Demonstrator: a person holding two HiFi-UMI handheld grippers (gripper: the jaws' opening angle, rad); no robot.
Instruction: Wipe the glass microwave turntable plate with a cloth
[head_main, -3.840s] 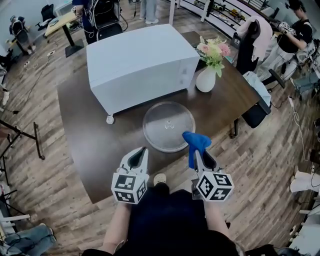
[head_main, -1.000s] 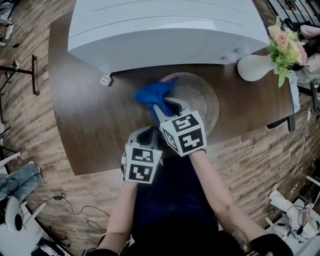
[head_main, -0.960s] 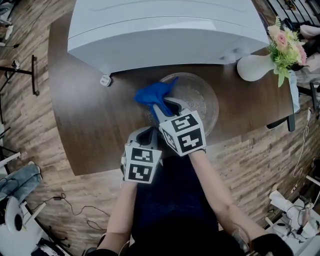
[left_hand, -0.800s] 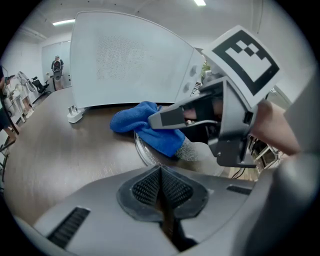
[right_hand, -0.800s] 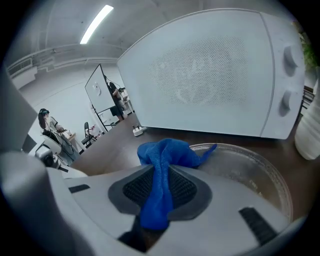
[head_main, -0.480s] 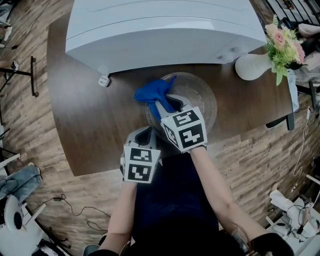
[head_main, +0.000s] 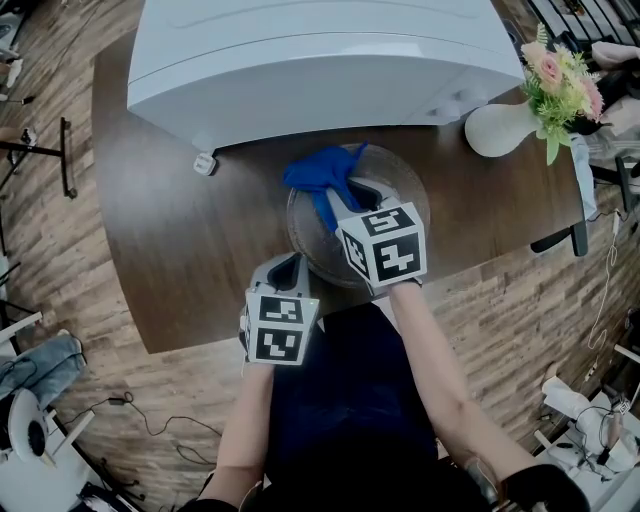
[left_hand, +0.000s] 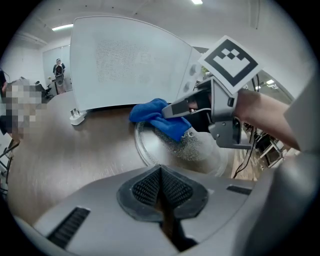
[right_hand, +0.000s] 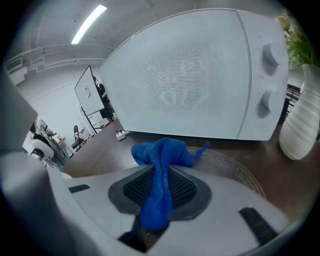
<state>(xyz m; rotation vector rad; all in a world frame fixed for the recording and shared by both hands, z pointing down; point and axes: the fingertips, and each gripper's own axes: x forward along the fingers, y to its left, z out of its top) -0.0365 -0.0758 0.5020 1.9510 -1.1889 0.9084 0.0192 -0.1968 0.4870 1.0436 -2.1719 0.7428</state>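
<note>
Head view, turntable plate (head_main: 308, 248): a round clear glass disc that lies flat on the dark wood table (head_main: 170, 250), just in front of the white microwave (head_main: 320, 60).
Head view, cloth (head_main: 318, 174): soft blue fabric, bunched up on the far left part of the plate.
Head view, your right gripper (head_main: 342, 196): reaches over the plate, with the cloth spilling from its tip.
Head view, your left gripper (head_main: 286, 268): sits near the plate's near-left edge; contact cannot be told.
Head view, vase (head_main: 495, 128): white, rounded and ribbed, holding pink flowers (head_main: 555, 72) at the table's right end.
Left gripper view, your left gripper (left_hand: 160, 172): the dark cross-hatched pads are pressed together with nothing between them.
Left gripper view, plate (left_hand: 202, 150): a smooth raised rim and a speckled sheen, with the cloth (left_hand: 159, 118) resting on it under your right gripper (left_hand: 174, 108).
Left gripper view, small white plug (left_hand: 76, 116): lies on the table by the microwave (left_hand: 125, 65).
Right gripper view, your right gripper (right_hand: 161, 175): the jaws are clamped on a twisted fold of the cloth (right_hand: 162, 155), whose loose end flops forward onto the plate (right_hand: 237, 172).
Right gripper view, microwave (right_hand: 190, 80): a perforated door panel with two round knobs (right_hand: 272, 52).
</note>
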